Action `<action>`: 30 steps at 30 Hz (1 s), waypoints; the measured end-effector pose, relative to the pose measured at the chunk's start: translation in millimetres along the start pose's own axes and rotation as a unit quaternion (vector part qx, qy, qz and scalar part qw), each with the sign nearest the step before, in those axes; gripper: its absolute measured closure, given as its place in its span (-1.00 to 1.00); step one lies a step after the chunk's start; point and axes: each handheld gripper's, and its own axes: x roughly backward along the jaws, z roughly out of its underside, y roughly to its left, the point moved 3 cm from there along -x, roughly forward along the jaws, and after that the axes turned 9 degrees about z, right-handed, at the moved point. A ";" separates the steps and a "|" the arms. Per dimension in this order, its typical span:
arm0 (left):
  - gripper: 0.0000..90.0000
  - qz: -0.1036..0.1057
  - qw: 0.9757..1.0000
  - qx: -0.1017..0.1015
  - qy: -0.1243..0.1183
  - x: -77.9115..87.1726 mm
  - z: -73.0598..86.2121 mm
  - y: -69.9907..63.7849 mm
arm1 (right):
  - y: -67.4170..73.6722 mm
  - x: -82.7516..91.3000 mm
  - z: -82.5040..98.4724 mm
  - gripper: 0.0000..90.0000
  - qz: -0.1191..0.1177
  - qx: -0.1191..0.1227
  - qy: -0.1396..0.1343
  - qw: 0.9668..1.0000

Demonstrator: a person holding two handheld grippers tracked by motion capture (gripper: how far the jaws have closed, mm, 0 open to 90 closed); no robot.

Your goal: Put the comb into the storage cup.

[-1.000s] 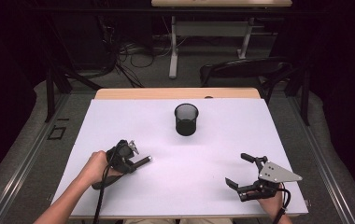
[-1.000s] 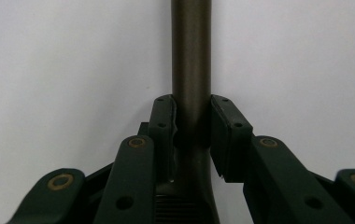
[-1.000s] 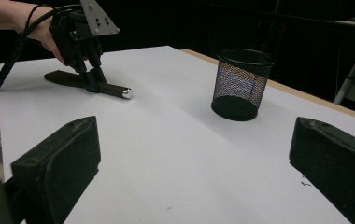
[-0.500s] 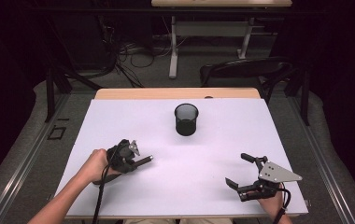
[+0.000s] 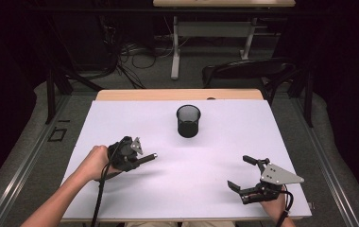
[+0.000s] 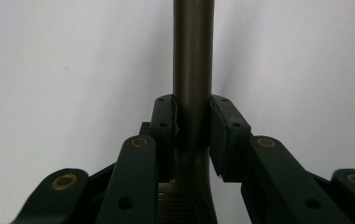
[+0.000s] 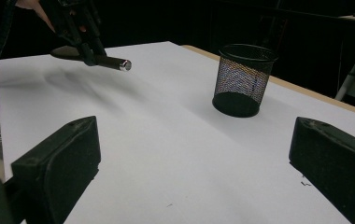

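My left gripper is shut on a dark marker pen with a silvery end, lifted a little off the white table sheet at the left. Seen from the left gripper view, the pen's barrel runs straight up between the two pads, which press on it from both sides. From the right gripper view the pen hangs in the air at the upper left. A black mesh pen cup stands upright at the table's far middle. My right gripper rests open and empty near the front right corner.
The mesh cup stands ahead of the right gripper's jaws, right of centre. A wooden table edge borders the sheet at the back. Behind it are a dark chair and cables on the floor.
My left gripper has risen off the sheet with the pen in it and shifted slightly to the right. The right gripper has stayed still.
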 end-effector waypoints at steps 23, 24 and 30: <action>0.62 -0.001 0.997 -0.065 0.028 -0.2 -35.8 -9.3 | 4.2 -7.9 2.9 -0.96 -0.005 0.018 0.049 0.999; 0.62 -0.001 0.997 -0.070 0.030 -0.6 -37.4 -9.5 | 4.2 -7.9 2.9 -0.96 -0.005 0.018 0.049 0.999; 0.62 -0.003 0.996 -0.083 0.033 -1.9 -45.5 -11.7 | 5.9 -10.8 4.0 -0.96 -0.007 0.020 0.069 0.997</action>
